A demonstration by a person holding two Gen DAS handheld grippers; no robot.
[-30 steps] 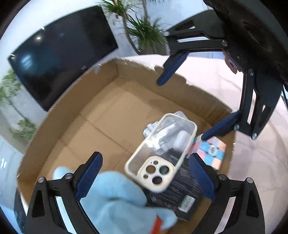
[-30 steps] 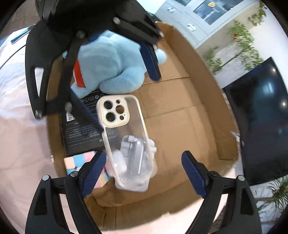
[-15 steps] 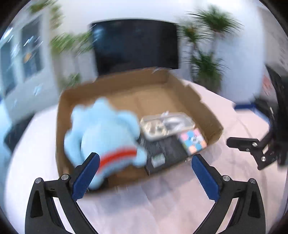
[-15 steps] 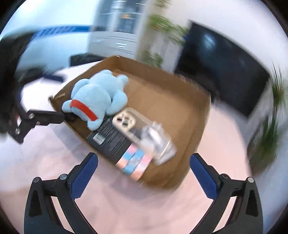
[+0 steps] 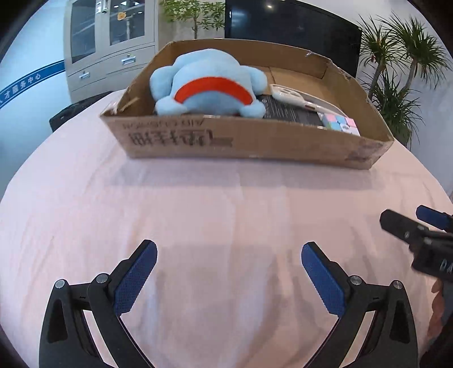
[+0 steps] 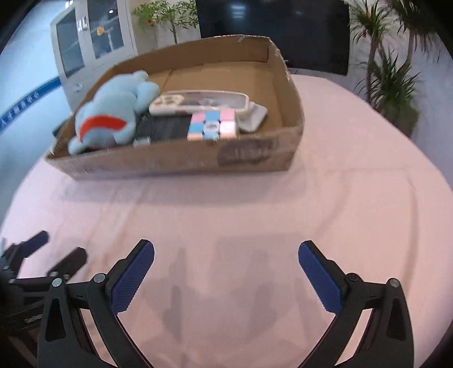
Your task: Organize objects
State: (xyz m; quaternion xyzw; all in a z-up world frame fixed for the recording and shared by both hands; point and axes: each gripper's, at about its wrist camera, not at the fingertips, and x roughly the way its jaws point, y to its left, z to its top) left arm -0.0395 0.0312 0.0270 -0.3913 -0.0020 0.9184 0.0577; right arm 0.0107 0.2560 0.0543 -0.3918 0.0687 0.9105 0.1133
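A shallow cardboard box (image 5: 243,141) (image 6: 175,164) stands on the pink tablecloth. Inside lie a light-blue plush toy (image 5: 209,85) (image 6: 113,113) with a red band, a black flat package (image 5: 286,109) (image 6: 164,127), a clear phone case (image 5: 288,94) (image 6: 198,102), a pastel cube (image 5: 341,124) (image 6: 212,125) and a small white item (image 6: 254,116). My left gripper (image 5: 229,264) hangs open over bare cloth in front of the box, nothing between its fingers. My right gripper (image 6: 226,263) is likewise open and holds nothing. Each shows at the edge of the other's view: right gripper (image 5: 424,235), left gripper (image 6: 42,254).
A round table with pink cloth (image 5: 226,203) spreads between the grippers and the box. Behind stand a dark wall screen (image 5: 291,25), a grey cabinet (image 5: 110,42) and potted plants (image 5: 396,70). A dark chair back (image 5: 73,110) sits at the table's far left.
Both grippers pulled back out of the box, rolled level and sank toward the table in front. The phone case stays lying in the box on the black package.
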